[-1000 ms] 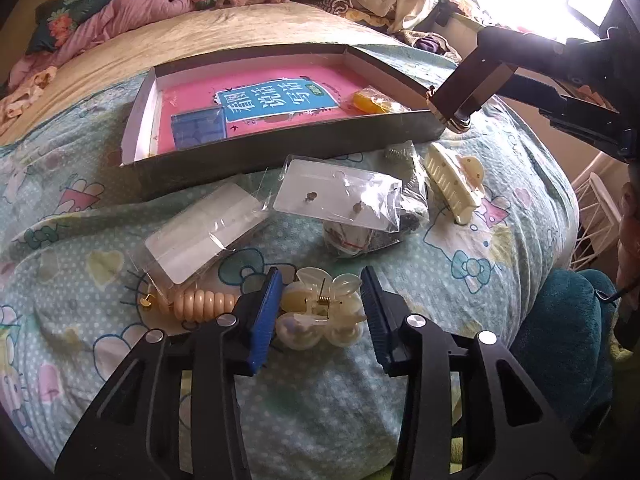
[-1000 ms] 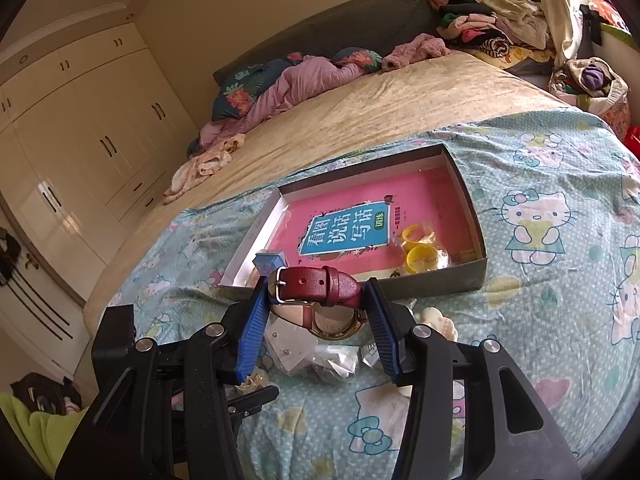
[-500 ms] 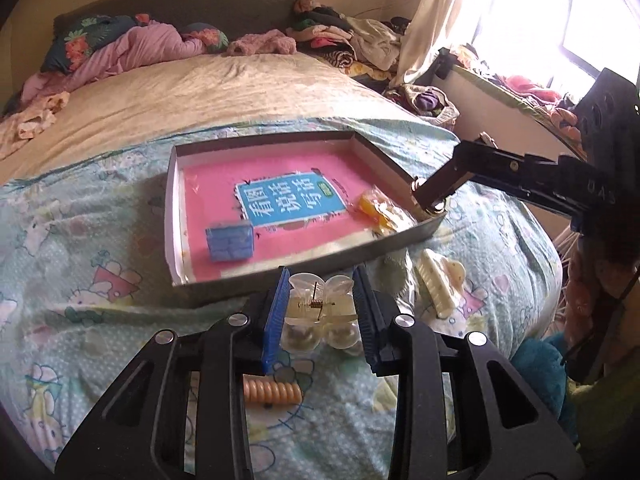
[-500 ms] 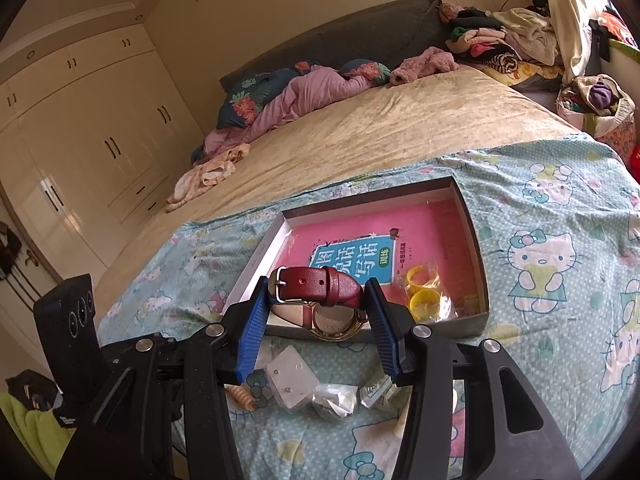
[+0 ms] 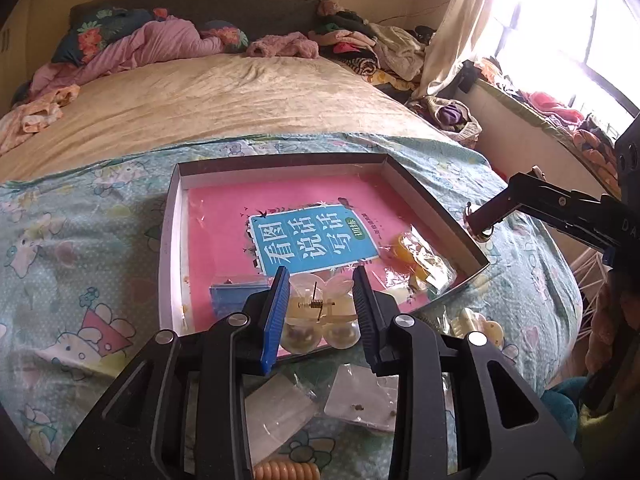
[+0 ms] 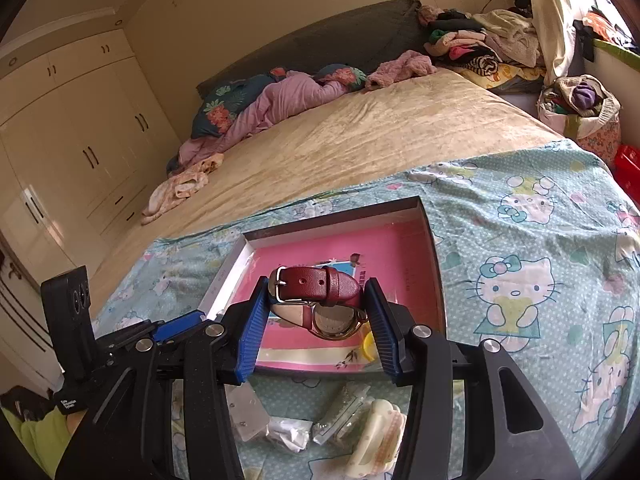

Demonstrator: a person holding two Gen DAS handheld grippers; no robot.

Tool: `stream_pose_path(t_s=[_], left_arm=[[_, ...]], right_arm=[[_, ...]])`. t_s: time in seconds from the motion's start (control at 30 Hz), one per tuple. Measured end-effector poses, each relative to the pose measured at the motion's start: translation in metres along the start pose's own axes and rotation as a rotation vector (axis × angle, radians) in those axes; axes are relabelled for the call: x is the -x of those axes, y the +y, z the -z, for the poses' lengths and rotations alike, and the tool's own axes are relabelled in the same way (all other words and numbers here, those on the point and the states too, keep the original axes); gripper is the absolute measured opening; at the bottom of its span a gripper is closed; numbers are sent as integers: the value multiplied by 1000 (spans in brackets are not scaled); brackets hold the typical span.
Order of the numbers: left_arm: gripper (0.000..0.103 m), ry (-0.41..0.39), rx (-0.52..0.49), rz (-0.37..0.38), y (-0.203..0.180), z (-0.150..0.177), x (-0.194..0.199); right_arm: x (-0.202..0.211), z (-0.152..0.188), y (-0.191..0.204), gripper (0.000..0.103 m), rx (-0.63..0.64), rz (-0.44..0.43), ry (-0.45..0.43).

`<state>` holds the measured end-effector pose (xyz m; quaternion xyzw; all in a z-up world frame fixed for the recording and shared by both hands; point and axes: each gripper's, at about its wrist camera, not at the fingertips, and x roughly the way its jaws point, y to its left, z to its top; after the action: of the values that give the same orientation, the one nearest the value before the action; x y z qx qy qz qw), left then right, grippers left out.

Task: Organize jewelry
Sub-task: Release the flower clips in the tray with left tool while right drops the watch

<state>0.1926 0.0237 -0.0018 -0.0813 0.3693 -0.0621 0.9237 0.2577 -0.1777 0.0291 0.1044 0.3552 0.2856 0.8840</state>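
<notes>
The shallow box [image 5: 171, 240] with the pink book [image 5: 224, 216] lining its floor lies on the cartoon-print blanket [image 5: 80, 240]. The left gripper [image 5: 320, 312] is clamped on a translucent hair claw clip [image 5: 316, 312], held above the box's near edge. The right gripper [image 6: 314, 312] is clamped on a watch with a dark red strap [image 6: 320, 284], held over the near part of the box. Inside the box lie a small blue case [image 5: 232, 296] at the near side and a bag of yellow pieces [image 5: 416, 256] toward its right wall. Outside the box, just beside its near wall, lie 2 clear earring packets [image 5: 360, 396], a cream claw clip [image 6: 376, 440] and an orange spiral tie [image 5: 286, 471].
</notes>
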Motion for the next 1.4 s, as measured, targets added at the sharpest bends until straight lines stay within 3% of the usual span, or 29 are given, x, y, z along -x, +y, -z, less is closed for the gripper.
stream_pose_path(t_s=[0.47,1.03,1.23,1.4], left_arm=[[24,57,-2,-10,-4,1,-45],[25,71,-8,-17,-7,0,-63],[25,70,-7,-19,-8,-1,-64],[25,72,-5,-17,-7,-1,-64]], right_arm=[[-29,5,-35,46,-63,67,29],[-62,12,-48,47,-38,156,61],[-66,14,-53,50,-63,149,71],[-58,15,-53,67,-84,119,50]])
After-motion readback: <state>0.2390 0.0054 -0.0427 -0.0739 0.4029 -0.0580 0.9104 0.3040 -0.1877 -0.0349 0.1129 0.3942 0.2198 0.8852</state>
